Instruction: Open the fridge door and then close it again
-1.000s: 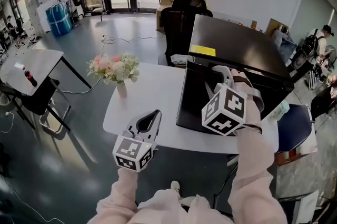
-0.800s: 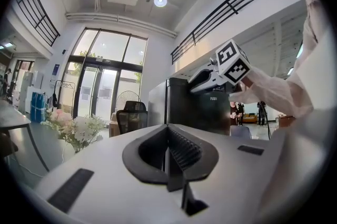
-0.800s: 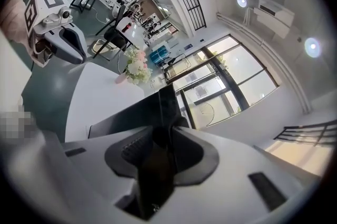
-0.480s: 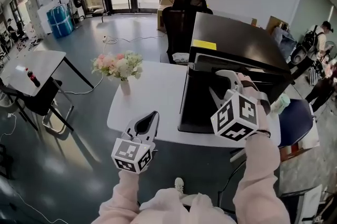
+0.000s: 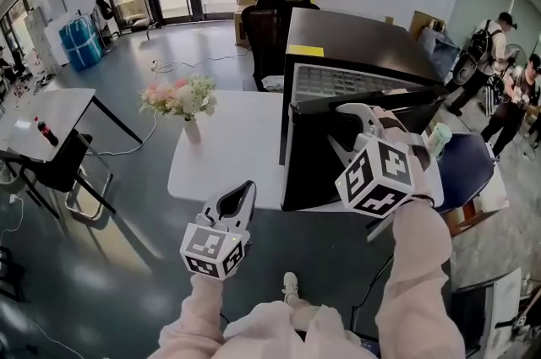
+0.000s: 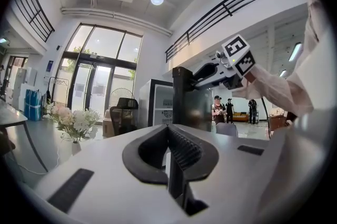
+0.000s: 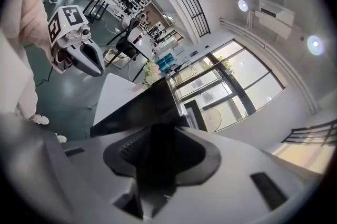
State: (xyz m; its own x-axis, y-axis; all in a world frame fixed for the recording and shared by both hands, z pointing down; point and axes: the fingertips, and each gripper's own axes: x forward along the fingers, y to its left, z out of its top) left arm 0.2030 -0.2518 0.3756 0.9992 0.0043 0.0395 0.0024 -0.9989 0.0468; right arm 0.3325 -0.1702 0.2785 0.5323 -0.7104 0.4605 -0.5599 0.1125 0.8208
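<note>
Head view: black fridge (image 5: pixel 359 40) sits on the white counter (image 5: pixel 224 150), at its right end. The fridge door (image 5: pixel 308 167) is ajar, and the gap at the top shows a wire shelf (image 5: pixel 351 83) inside. The right gripper (image 5: pixel 348 129) is at the door's top edge, on the free side. The left gripper (image 5: pixel 241 195) hangs low in front of the counter, well apart from the fridge. A vase of flowers (image 5: pixel 179 98) stands on the counter's left part.

Left gripper view: fingers together with only a thin slit between them, nothing held. They point across the counter toward the fridge.

Right gripper view: fingers clamped on a dark slab that runs straight between them. It reads as the edge of the door.

Step looks like the opening half, with the door partly out. The next move calls for pulling it wider along the hinge arc without losing the grip, then swinging it back until it seats shut. The left gripper isn't needed.
</note>
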